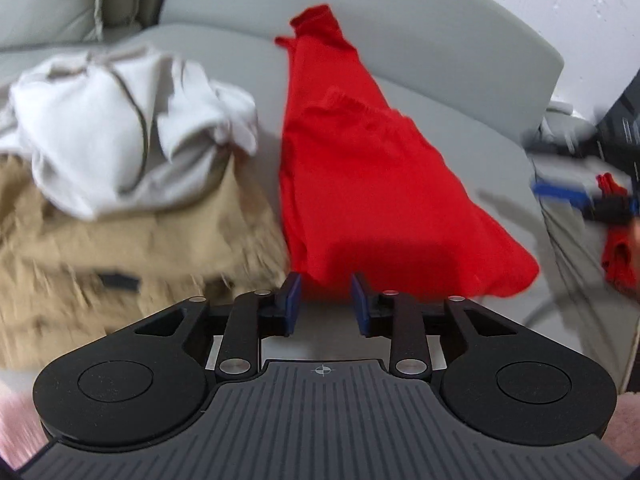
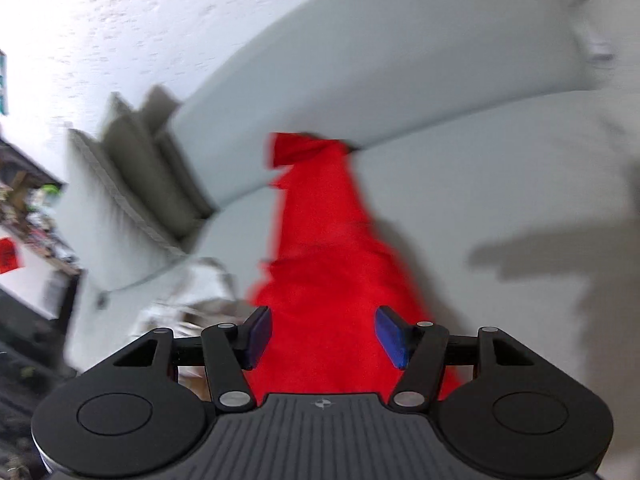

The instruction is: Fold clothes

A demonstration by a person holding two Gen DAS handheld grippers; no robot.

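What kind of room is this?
Probably a living room at home: a grey sofa with cushions against a white wall, and clothes on its seat: a red garment, white and tan ones.

A pale grey upholstered sofa (image 1: 460,92) carries everything. On its seat cushion lies a bright red cloth garment (image 1: 360,168), stretched from the front edge back to the backrest. Just left of it sits a tan fabric garment (image 1: 120,240), with a crumpled white one (image 1: 120,128) heaped on top.
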